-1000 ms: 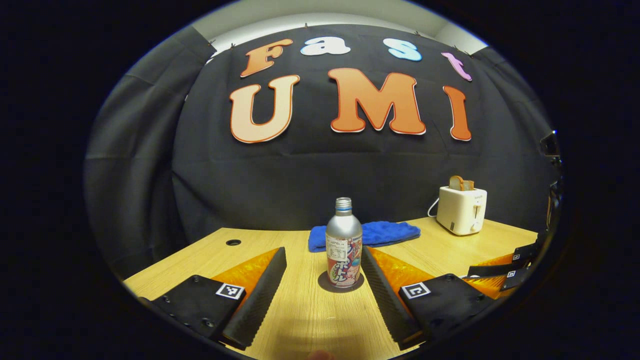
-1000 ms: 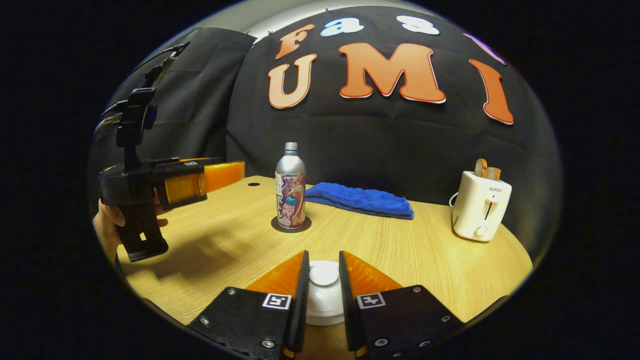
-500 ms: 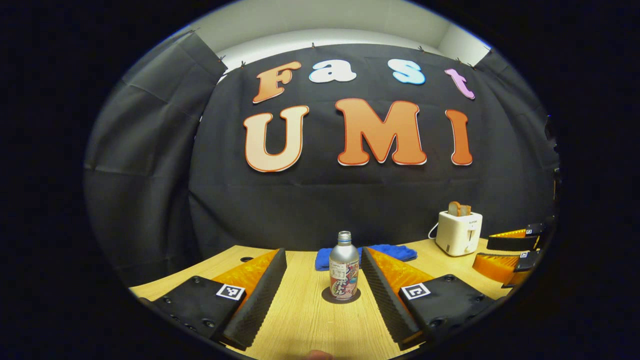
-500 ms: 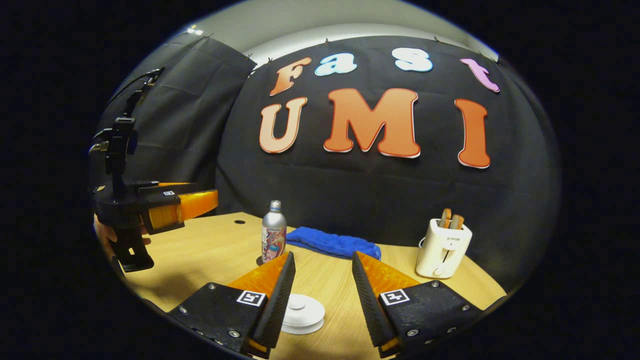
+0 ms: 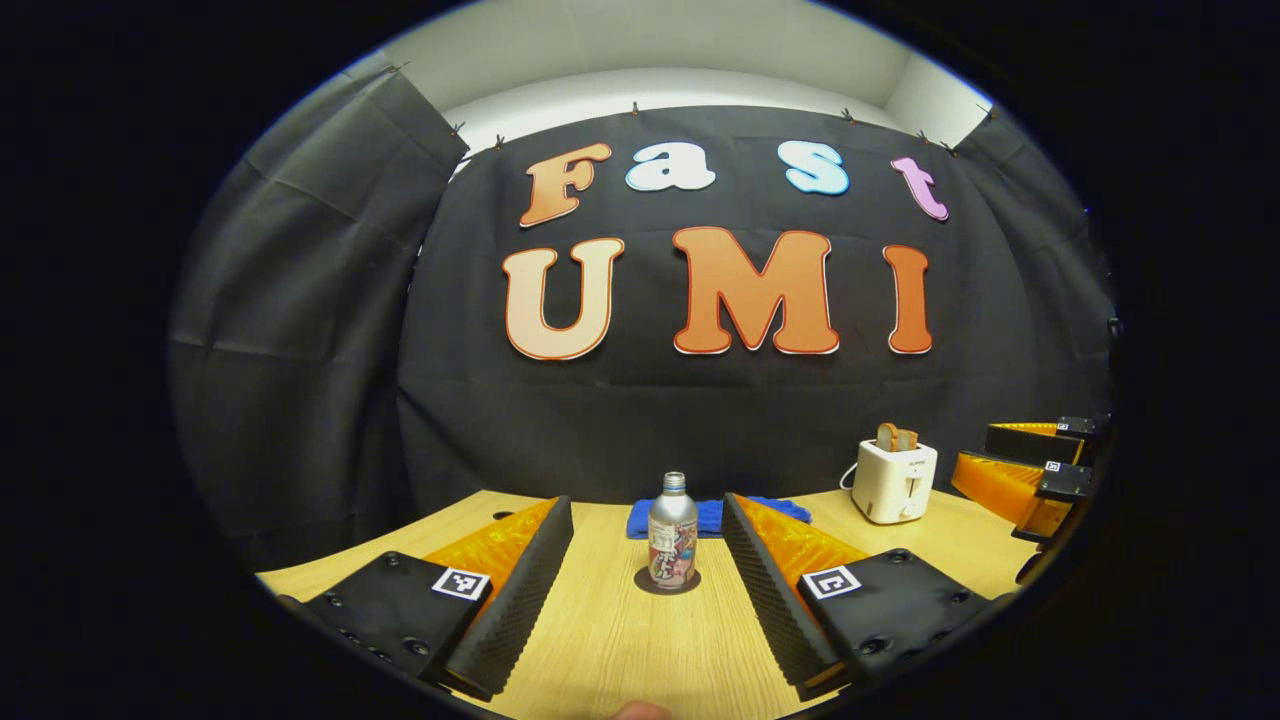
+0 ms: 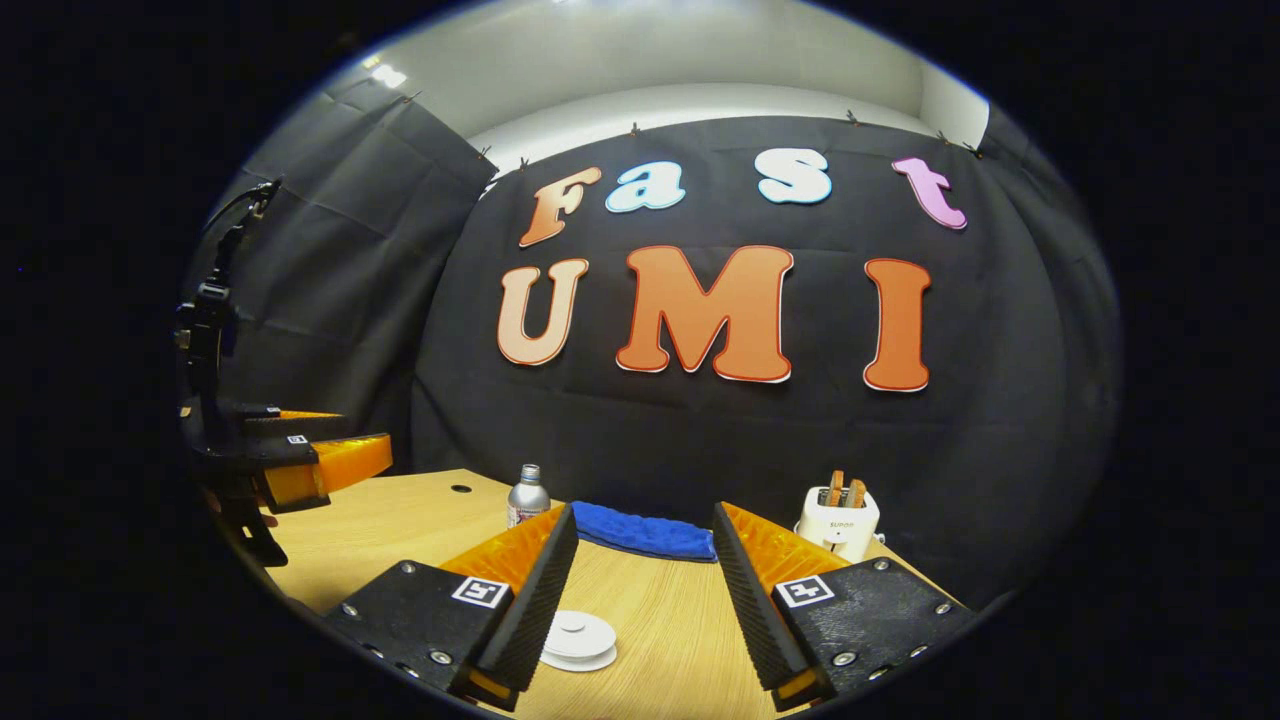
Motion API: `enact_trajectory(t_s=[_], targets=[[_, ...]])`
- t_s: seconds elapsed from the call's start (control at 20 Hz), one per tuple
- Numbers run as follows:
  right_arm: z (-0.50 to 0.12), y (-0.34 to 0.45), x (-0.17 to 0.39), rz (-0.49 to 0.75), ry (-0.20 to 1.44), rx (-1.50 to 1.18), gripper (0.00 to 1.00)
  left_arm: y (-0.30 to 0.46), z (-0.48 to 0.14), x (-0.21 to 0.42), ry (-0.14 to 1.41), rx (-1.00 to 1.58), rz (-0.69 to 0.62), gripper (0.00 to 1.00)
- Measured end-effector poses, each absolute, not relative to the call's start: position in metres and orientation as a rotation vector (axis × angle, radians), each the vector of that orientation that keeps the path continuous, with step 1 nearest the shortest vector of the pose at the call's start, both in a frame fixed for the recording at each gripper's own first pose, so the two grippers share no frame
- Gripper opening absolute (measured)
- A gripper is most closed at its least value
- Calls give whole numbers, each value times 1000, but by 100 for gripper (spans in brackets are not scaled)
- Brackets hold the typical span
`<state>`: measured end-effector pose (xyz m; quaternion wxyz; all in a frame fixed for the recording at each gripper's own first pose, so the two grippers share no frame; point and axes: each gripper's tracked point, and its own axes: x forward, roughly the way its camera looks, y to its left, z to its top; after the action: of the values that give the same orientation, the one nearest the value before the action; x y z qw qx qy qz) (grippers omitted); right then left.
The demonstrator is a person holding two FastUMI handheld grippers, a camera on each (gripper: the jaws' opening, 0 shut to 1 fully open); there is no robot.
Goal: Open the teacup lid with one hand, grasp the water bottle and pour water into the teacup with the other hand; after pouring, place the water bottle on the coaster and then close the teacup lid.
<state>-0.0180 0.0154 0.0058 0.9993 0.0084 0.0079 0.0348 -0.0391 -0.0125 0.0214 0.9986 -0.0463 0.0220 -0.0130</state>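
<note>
The water bottle (image 5: pixel 672 530) stands upright on its dark round coaster (image 5: pixel 668 581) near the middle of the wooden table (image 5: pixel 620 650), at about 12 o'clock from the left gripper (image 5: pixel 647 525), whose jaws stand wide apart and hold nothing, the bottle well beyond their tips. The right gripper (image 6: pixel 640 530) is likewise spread wide and empty; the white teacup lid (image 6: pixel 578 640) sits on the table low between its fingers, toward 7 o'clock, untouched. Judging by looks, the bottle is thin metal with a smooth printed sleeve, so probably slick, light if nearly empty, and easy to dent; the straight body below the shoulder seems the place to take it. The lid looks like glazed ceramic, hard, brittle and slippery, best pinched by its small central knob. The left gripper view gives the coaster and the bottle's full height, with the right gripper at 3 o'clock beyond the toaster (image 5: pixel 895 482). The right gripper view adds the lid, with the bottle's base behind its own finger, the blue cloth (image 6: pixel 645 533) at 12 o'clock, and the left gripper at 9 o'clock.
</note>
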Motion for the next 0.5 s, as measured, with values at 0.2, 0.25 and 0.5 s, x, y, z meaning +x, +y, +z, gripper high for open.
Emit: enact_trajectory(t_s=[0.2,0.25,0.5], targets=[[3,10,-34,60,25,3,82,-15,18,-62,43,-72,-12,98],[6,11,-41,60,21,5,82,-19,20,-71,38,-78,-13,98],[13,5,-61,35,12,6,82,-23,18,-94,39,-89,-9,100]])
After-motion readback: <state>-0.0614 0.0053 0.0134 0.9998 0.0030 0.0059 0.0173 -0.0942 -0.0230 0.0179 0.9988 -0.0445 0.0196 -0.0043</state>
